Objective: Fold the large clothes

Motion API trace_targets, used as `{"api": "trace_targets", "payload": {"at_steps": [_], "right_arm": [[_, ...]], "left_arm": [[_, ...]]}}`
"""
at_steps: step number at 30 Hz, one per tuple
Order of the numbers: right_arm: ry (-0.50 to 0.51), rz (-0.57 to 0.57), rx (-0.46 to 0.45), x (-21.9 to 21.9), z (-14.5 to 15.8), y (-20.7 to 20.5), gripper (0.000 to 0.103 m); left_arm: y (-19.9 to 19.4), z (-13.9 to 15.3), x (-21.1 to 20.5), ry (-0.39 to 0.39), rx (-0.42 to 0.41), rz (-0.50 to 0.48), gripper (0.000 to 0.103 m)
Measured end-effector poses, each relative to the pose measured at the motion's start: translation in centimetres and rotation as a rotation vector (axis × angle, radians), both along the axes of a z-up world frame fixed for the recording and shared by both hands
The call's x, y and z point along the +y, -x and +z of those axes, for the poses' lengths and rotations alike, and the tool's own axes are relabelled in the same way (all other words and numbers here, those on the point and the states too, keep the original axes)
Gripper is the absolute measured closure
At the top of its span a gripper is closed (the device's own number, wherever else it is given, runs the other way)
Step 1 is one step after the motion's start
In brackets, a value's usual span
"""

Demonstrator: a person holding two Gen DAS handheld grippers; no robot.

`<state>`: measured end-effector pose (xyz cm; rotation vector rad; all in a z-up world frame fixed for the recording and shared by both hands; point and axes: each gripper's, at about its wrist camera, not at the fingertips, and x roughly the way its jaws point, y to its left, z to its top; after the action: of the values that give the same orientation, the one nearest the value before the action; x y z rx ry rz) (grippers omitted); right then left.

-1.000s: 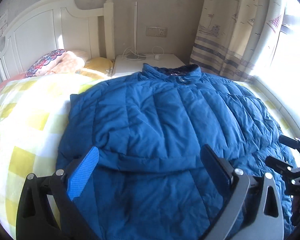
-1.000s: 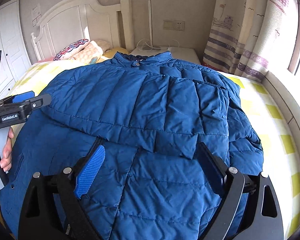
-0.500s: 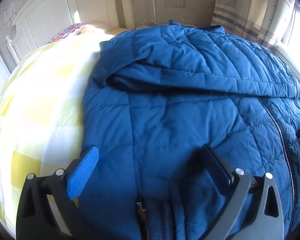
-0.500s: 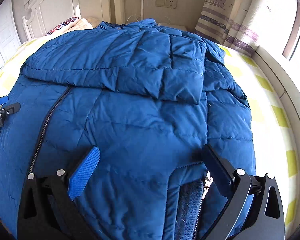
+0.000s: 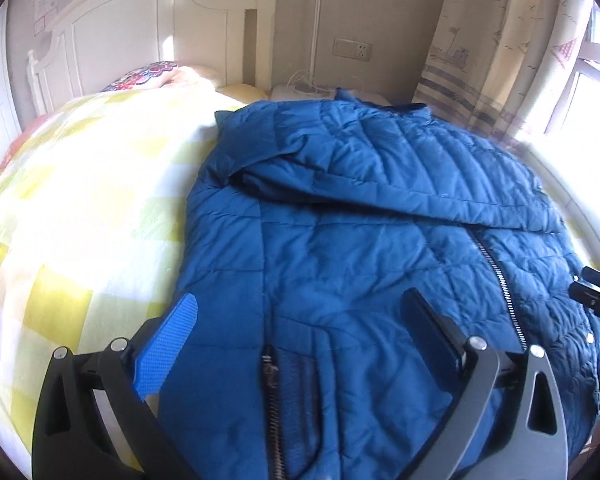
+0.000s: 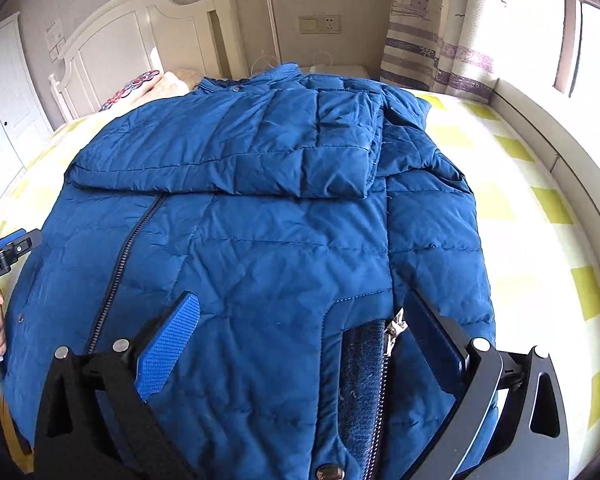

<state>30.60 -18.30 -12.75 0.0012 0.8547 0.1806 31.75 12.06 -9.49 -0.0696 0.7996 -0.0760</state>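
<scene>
A large blue quilted jacket (image 5: 340,248) (image 6: 260,240) lies front up on the bed, its sleeves folded across the chest and its centre zipper (image 6: 120,264) closed. My left gripper (image 5: 300,320) hovers open over the jacket's lower left part, with a pocket zipper (image 5: 270,380) between its fingers and no pad pressing on cloth. The right gripper (image 6: 300,320) stands wide open above the lower right part, over the other pocket opening (image 6: 364,368). Each gripper also shows at the edge of the other view: the right gripper (image 5: 596,296) and the left gripper (image 6: 8,248), held by a hand.
The bed has a yellow-and-white checked sheet (image 5: 80,220). A white headboard (image 5: 140,40), pillows (image 5: 156,76) and a bedside table (image 6: 340,70) stand at the far end. A curtain (image 6: 432,20) and a bright window (image 6: 596,52) are on the right.
Both grippers have drawn back from the folded sleeves towards the jacket's hem, so the pocket zippers now lie between their fingers. The right jaws have spread a little wider.
</scene>
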Motion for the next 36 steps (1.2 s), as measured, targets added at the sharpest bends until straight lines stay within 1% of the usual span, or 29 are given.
{"api": "trace_targets", "payload": {"at_steps": [2,3,4,5,6,7,8,9,10,12,14,15,16,17,18,20,21,22,24,26,27,28,30,31,33,34,35,36], "right_arm": [[0.046,0.059,0.017,2.2,-0.3,0.7,0.005],[0.065,0.112,0.043,3.6,-0.9,0.9,0.005],[0.095,0.175,0.071,5.1,-2.0,1.2,0.005],[0.157,0.188,0.059,6.2,-2.8,1.5,0.005],[0.165,0.181,0.032,6.2,-2.7,1.8,0.005],[0.155,0.177,0.058,6.1,-2.6,1.7,0.005],[0.133,0.181,0.087,5.7,-2.4,1.4,0.005],[0.118,0.185,0.102,5.3,-2.0,1.0,0.005],[0.117,0.176,0.093,4.9,-1.4,0.6,0.005],[0.136,0.126,0.042,4.1,0.1,-0.7,0.005],[0.112,0.093,-0.026,3.7,1.9,-2.9,0.005],[0.101,0.075,-0.064,3.6,2.6,-4.2,0.005],[0.098,0.061,-0.089,3.6,2.9,-5.5,0.005],[0.097,0.064,-0.089,3.7,2.7,-6.9,0.005],[0.096,0.071,-0.055,3.9,2.0,-8.4,0.005],[0.147,0.045,0.046,3.8,-0.5,-11.0,0.005],[0.169,0.049,0.054,3.8,-1.6,-11.6,0.004],[0.156,0.048,0.039,3.5,-1.8,-11.6,0.004],[0.151,0.041,0.031,3.4,-1.7,-11.4,0.004],[0.161,0.024,0.03,3.5,-1.7,-10.9,0.004],[0.169,0.0,0.037,3.6,-1.3,-10.6,0.005],[0.153,-0.006,0.03,4.0,-0.7,-9.7,0.005],[0.087,0.061,-0.029,5.3,0.5,-7.6,0.005],[0.081,0.094,-0.038,6.0,0.5,-6.9,0.005],[0.111,0.172,0.003,8.1,-0.7,-6.6,0.005],[0.15,0.202,0.028,9.1,-1.9,-6.7,0.005],[0.145,0.199,0.016,9.4,-2.4,-6.7,0.005],[0.107,0.192,0.032,8.9,-2.5,-7.1,0.004]], "left_arm": [[1.1,0.5,-2.5,-0.026,-0.018,-0.058,0.002],[1.2,0.1,-4.2,-0.049,-0.007,-0.1,0.002],[1.1,-0.7,-5.8,-0.078,0.019,-0.139,0.002],[0.8,-1.9,-7.1,-0.12,0.054,-0.162,0.002],[0.5,-3.4,-8.2,-0.17,0.107,-0.168,0.002],[0.4,-4.1,-8.4,-0.195,0.11,-0.163,0.002],[0.5,-3.9,-8.3,-0.191,0.101,-0.161,0.002],[0.3,-3.6,-8.1,-0.173,0.113,-0.168,0.002],[0.0,-3.1,-7.7,-0.151,0.113,-0.17,0.002],[-1.0,-1.6,-7.0,-0.142,0.076,-0.138,0.002],[-2.8,0.1,-6.6,-0.128,0.024,-0.111,0.002],[-4.1,0.6,-6.4,-0.129,0.001,-0.097,0.002],[-5.6,0.5,-6.4,-0.153,-0.006,-0.072,0.002],[-7.3,0.0,-6.2,-0.185,0.017,-0.042,0.002],[-8.8,-0.8,-6.0,-0.2,0.053,-0.021,0.002],[-10.6,-2.7,-5.5,-0.176,0.11,-0.011,0.002],[-11.1,-3.8,-5.3,-0.174,0.144,-0.007,0.002],[-11.3,-4.3,-5.0,-0.151,0.154,-0.007,0.002],[-11.2,-4.2,-4.5,-0.125,0.147,-0.004,0.002],[-11.3,-4.3,-4.5,-0.141,0.148,-0.003,0.002],[-11.3,-4.3,-4.6,-0.152,0.147,-0.003,0.002],[-11.3,-4.4,-4.6,-0.154,0.146,-0.002,0.002],[-11.3,-4.4,-4.5,-0.148,0.146,-0.002,0.002],[-11.2,-4.4,-4.6,-0.15,0.145,-0.001,0.002],[-11.2,-4.4,-4.8,-0.158,0.143,0.0,0.002],[-11.2,-4.4,-4.9,-0.158,0.143,0.0,0.002],[-11.2,-4.4,-4.8,-0.155,0.143,0.0,0.002],[-11.2,-4.4,-4.8,-0.154,0.143,0.0,0.002]]}}
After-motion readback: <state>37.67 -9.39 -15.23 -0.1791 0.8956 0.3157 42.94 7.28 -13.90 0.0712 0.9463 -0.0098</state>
